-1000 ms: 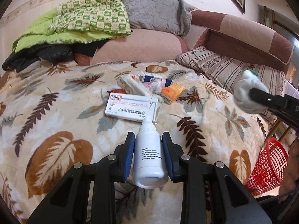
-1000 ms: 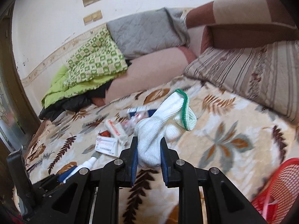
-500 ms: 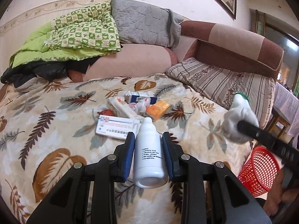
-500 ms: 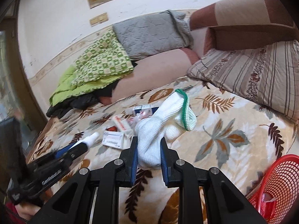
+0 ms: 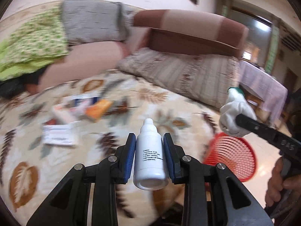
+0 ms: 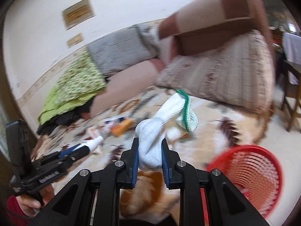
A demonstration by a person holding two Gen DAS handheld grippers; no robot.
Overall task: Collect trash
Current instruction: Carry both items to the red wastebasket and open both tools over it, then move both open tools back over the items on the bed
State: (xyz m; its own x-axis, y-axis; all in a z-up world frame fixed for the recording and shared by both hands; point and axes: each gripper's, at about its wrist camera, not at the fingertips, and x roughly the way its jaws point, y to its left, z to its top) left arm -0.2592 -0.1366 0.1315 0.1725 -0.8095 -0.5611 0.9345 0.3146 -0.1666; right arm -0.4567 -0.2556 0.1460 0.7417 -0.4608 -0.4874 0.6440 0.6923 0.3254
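1. My left fingers (image 5: 149,154) are clamped on a white plastic bottle (image 5: 150,162), one blue pad on each side of its body; its nozzle points forward, away from me, and the printed label faces up.
2. My right fingers (image 6: 150,155) are clamped on a bundled white glove (image 6: 156,139); its green-edged cuff (image 6: 185,109) sticks up and forward above the pads.
3. In the left wrist view my right gripper and the glove (image 5: 235,116) hang just above the near rim of a red mesh basket (image 5: 233,160), which sits on the pale floor beside the bed.
4. In the right wrist view the same basket (image 6: 250,179) lies low and to the right of the glove, with something pale inside that is too blurred to name.
5. My left gripper with the bottle (image 6: 94,143) shows at the left of the right wrist view, out over the bed.
6. The bed (image 5: 56,150) wears a cream blanket printed with brown leaves.
7. More trash lies on it well ahead of the bottle: a white box (image 5: 58,135), an orange packet (image 5: 97,109) and other small packets, all blurred.
8. Beyond are a striped pillow (image 5: 180,75), a brown and tan cushion (image 5: 188,32), a grey quilted pad (image 5: 90,24) and green bedding (image 5: 32,47).
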